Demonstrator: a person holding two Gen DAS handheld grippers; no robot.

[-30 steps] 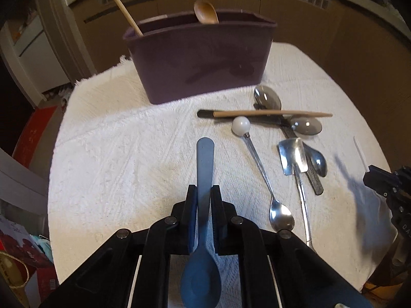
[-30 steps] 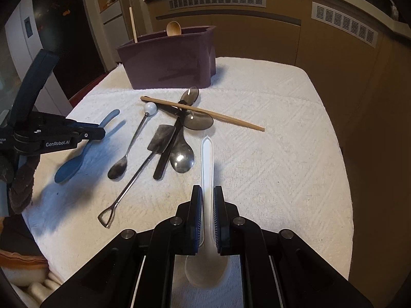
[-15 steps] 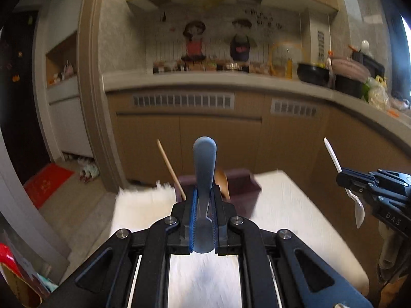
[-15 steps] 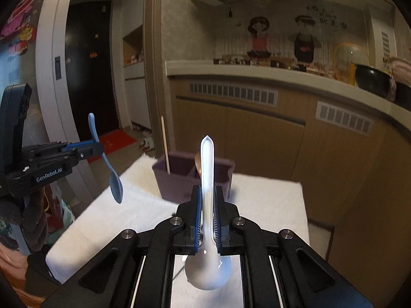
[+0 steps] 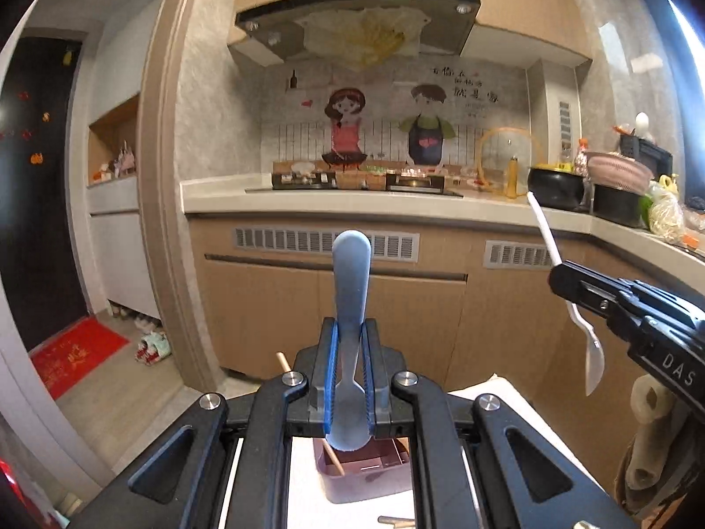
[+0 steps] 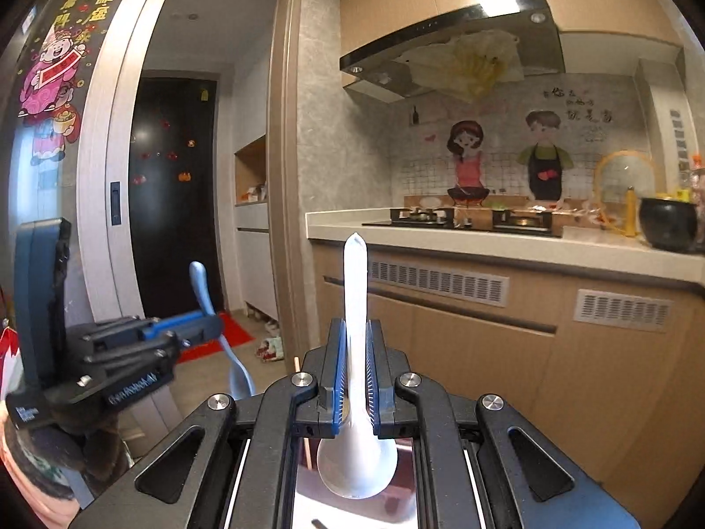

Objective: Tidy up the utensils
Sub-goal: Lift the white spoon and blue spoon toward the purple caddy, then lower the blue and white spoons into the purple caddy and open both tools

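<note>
Spoons are both up off the surface now. Left wrist view: my left gripper [image 5: 350,379] is clenched on the blue spoon [image 5: 351,291], handle at twelve o'clock, with the purple bin [image 5: 365,471] low at six o'clock. Right wrist view: my right gripper [image 6: 356,379] grips the white spoon [image 6: 356,352], the left gripper at eight o'clock. A second ago both lay low over the cloth; I judge dropping them into the bin comes next.

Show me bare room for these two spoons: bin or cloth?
The purple bin looks open right of the wooden stick. White cloth is bare left of the bin and past its right end. A wooden handle lies in front; the rest is hidden.
</note>
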